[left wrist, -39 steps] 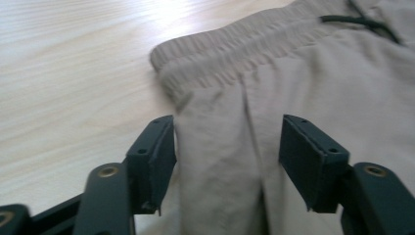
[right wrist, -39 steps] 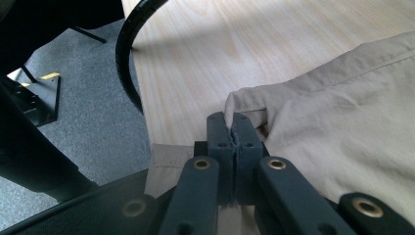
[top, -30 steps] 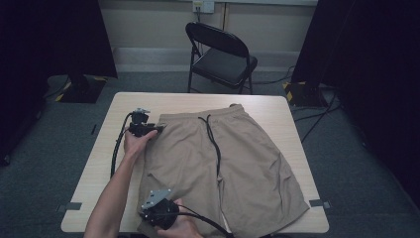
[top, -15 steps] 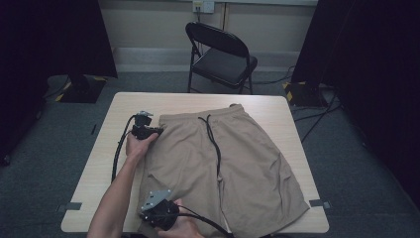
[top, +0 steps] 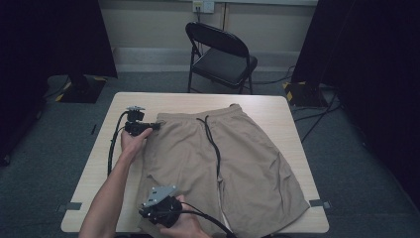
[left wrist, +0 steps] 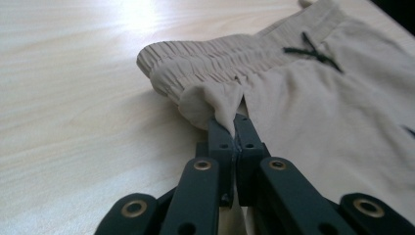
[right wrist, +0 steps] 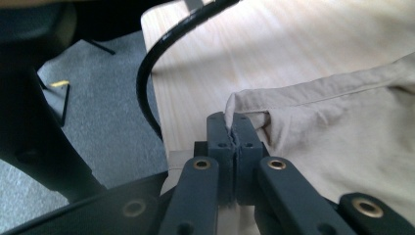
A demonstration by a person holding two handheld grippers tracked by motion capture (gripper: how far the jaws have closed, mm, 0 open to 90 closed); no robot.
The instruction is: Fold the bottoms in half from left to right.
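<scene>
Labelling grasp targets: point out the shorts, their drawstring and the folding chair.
shorts (top: 247,163), high view, on the right leg panel.
drawstring (top: 214,144), high view, on the black cord below the waistband.
folding chair (top: 223,62), high view, on the seat.

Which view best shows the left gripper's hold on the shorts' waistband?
The left gripper view: the left gripper is shut on a pinch of the shorts at the waistband corner. The high view shows that gripper at the waistband's left end, too small for detail. The right gripper view shows a hem corner instead.
</scene>
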